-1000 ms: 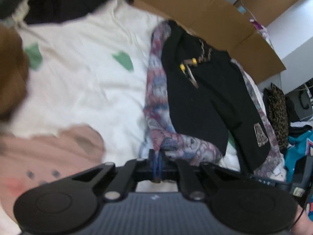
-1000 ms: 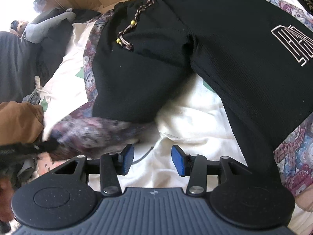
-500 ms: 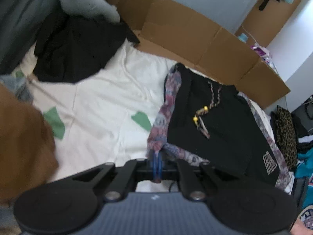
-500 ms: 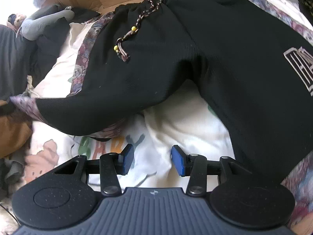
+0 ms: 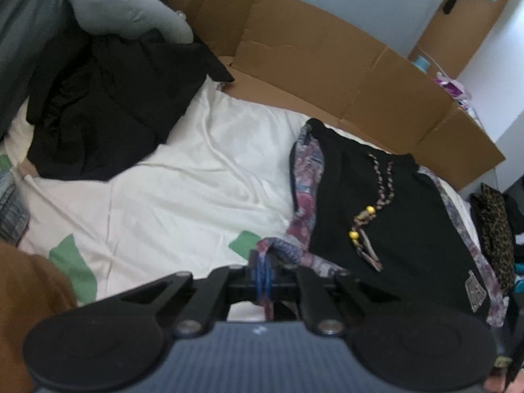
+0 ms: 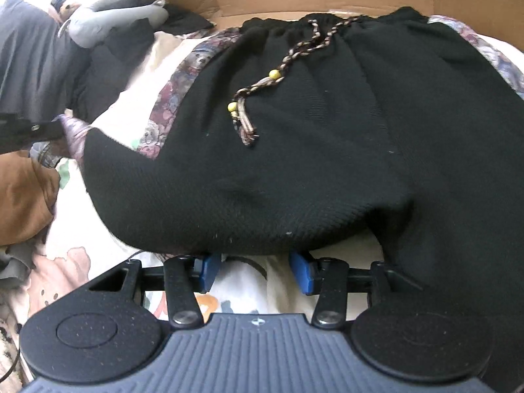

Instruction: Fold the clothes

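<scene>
Black shorts point(image 6: 327, 137): coarse knit, braided drawcord with yellow beads; spread on the white sheet point(image 5: 170, 196).
Patterned trim point(image 5: 281, 250): thin printed fabric along the shorts' edge.
Left gripper point(image 5: 263, 275): clamped on the trim.
Right gripper point(image 6: 255, 271): jaws apart, empty, beside the shorts' hem.

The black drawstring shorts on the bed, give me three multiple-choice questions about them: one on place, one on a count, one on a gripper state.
1. Where do the black drawstring shorts lie?
A. inside the brown cardboard box
B. on the white bedsheet
C. on the floor

2. How many yellow beads show on the braided drawstring?
A. one
B. three
C. six

3. How does the left gripper stand?
A. open, nothing in it
B. shut on the patterned trim
C. shut on the drawstring

Answers:
1 B: white bedsheet lies beneath them, cardboard box behind.
2 B: three beads on the drawstring.
3 B: left gripper fingers pinch the patterned trim.
</scene>
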A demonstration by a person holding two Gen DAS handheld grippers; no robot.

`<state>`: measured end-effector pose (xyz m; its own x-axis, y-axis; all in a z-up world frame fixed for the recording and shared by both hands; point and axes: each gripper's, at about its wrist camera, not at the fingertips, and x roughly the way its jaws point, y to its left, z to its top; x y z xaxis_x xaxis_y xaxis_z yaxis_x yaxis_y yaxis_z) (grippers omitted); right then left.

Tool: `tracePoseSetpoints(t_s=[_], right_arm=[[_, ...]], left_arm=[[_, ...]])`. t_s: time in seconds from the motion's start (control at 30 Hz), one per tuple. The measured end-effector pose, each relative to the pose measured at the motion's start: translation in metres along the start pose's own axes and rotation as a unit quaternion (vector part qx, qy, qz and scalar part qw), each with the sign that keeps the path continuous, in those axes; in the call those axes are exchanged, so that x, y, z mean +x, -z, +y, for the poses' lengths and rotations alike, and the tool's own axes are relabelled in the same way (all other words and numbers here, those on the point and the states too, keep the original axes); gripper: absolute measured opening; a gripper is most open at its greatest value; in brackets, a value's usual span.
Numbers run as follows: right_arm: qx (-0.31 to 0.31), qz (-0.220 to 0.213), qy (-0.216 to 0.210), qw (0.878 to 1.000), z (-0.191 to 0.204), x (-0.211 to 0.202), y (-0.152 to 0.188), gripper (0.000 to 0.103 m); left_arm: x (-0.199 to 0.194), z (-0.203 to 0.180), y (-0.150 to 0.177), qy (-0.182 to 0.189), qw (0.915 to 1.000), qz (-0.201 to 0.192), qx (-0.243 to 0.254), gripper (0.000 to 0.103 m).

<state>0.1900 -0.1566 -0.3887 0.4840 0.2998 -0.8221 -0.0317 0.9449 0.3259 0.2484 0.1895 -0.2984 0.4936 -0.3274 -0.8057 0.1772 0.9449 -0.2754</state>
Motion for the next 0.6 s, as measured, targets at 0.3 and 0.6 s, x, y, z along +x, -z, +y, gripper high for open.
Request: tracePoseSetpoints(t_s=[0.3,0.6], right_arm=[[0.004,-0.016,-0.026,1.0,0.005,0.007,-0.001,0.054],[0.02,-0.025,-0.018,0.999,0.005,0.02,-0.01,0.054]], left_arm=[[0.049,0.014,-0.001,-0.016,0.9997,0.018,0.007,0.003],[0.079,0.026,0.009,-0.022,0.9992,0.031,-0.014,0.003]])
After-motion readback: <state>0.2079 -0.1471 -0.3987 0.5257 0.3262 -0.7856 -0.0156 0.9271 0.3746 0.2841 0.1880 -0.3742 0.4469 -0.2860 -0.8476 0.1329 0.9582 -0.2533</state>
